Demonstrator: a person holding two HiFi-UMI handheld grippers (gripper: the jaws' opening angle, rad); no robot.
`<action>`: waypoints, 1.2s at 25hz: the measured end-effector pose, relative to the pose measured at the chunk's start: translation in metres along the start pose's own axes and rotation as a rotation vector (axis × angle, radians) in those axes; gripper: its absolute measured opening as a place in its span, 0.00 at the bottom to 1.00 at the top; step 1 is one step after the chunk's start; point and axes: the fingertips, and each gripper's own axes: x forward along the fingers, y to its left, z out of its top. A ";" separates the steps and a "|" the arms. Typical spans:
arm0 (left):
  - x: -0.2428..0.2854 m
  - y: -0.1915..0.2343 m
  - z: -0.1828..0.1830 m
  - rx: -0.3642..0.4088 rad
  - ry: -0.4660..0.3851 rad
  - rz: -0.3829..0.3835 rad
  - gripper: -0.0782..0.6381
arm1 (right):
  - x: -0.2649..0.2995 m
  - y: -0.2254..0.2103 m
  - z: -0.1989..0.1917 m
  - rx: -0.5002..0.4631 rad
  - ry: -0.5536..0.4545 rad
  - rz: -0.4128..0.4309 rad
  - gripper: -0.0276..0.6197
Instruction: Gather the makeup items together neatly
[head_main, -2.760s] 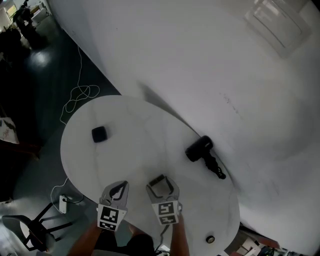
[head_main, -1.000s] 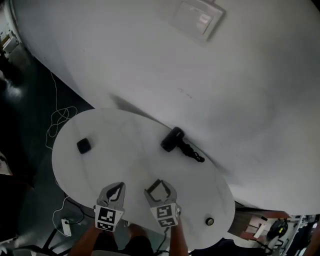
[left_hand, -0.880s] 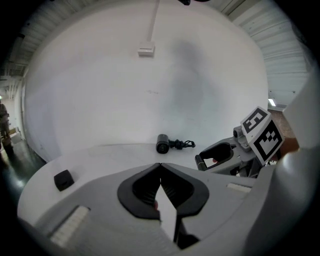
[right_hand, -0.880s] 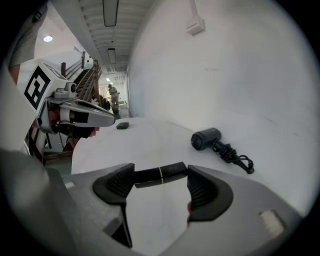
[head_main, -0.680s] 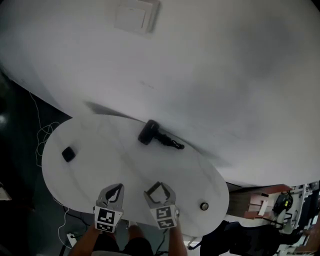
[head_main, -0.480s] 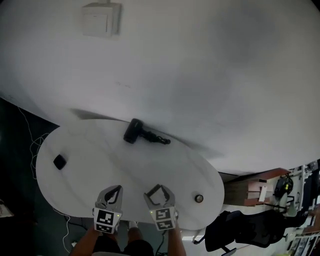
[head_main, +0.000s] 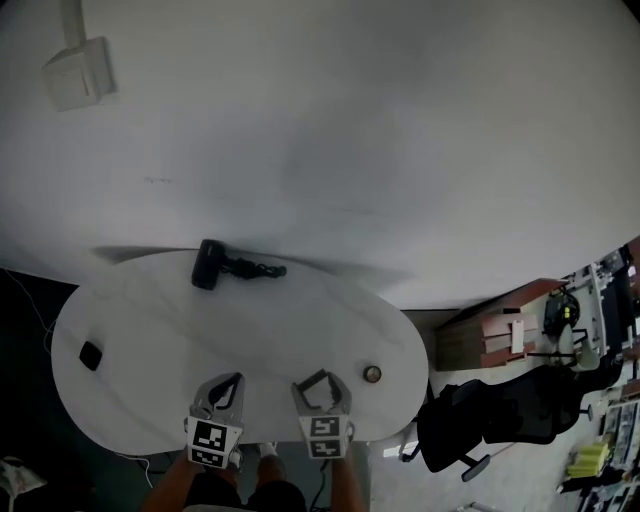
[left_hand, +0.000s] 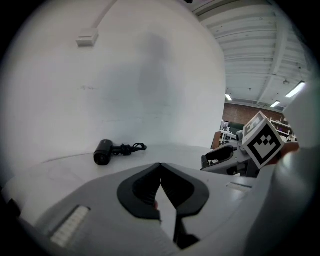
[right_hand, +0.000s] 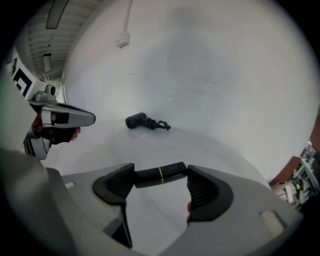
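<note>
The right gripper (head_main: 320, 383) is clasping a black tube (right_hand: 160, 174) and the left gripper (head_main: 232, 383) is sitting closed and empty, while a black case (head_main: 90, 355) at frame left and a round pot (head_main: 372, 374) right of centre are lying well apart on the worktop (head_main: 290, 325), so the gathering is looking unfinished.

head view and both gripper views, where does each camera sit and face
Head view: on the person's head, looking steeply down on the white table; shows left gripper, right gripper, forearms.
Left gripper view: rides the left gripper, looking along its shut jaws across the table toward the wall; the right gripper shows at right.
Right gripper view: rides the right gripper, looking past the black tube clamped in its jaws; left gripper at left.
Shared: all three see the hair dryer.
</note>
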 end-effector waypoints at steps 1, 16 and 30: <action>0.005 -0.006 0.000 0.007 0.005 -0.016 0.12 | -0.001 -0.007 -0.004 0.021 0.005 -0.018 0.56; 0.060 -0.054 -0.011 0.081 0.078 -0.167 0.12 | 0.005 -0.074 -0.064 0.310 0.066 -0.214 0.56; 0.076 -0.062 -0.039 0.100 0.137 -0.216 0.12 | 0.021 -0.093 -0.094 0.443 0.077 -0.318 0.56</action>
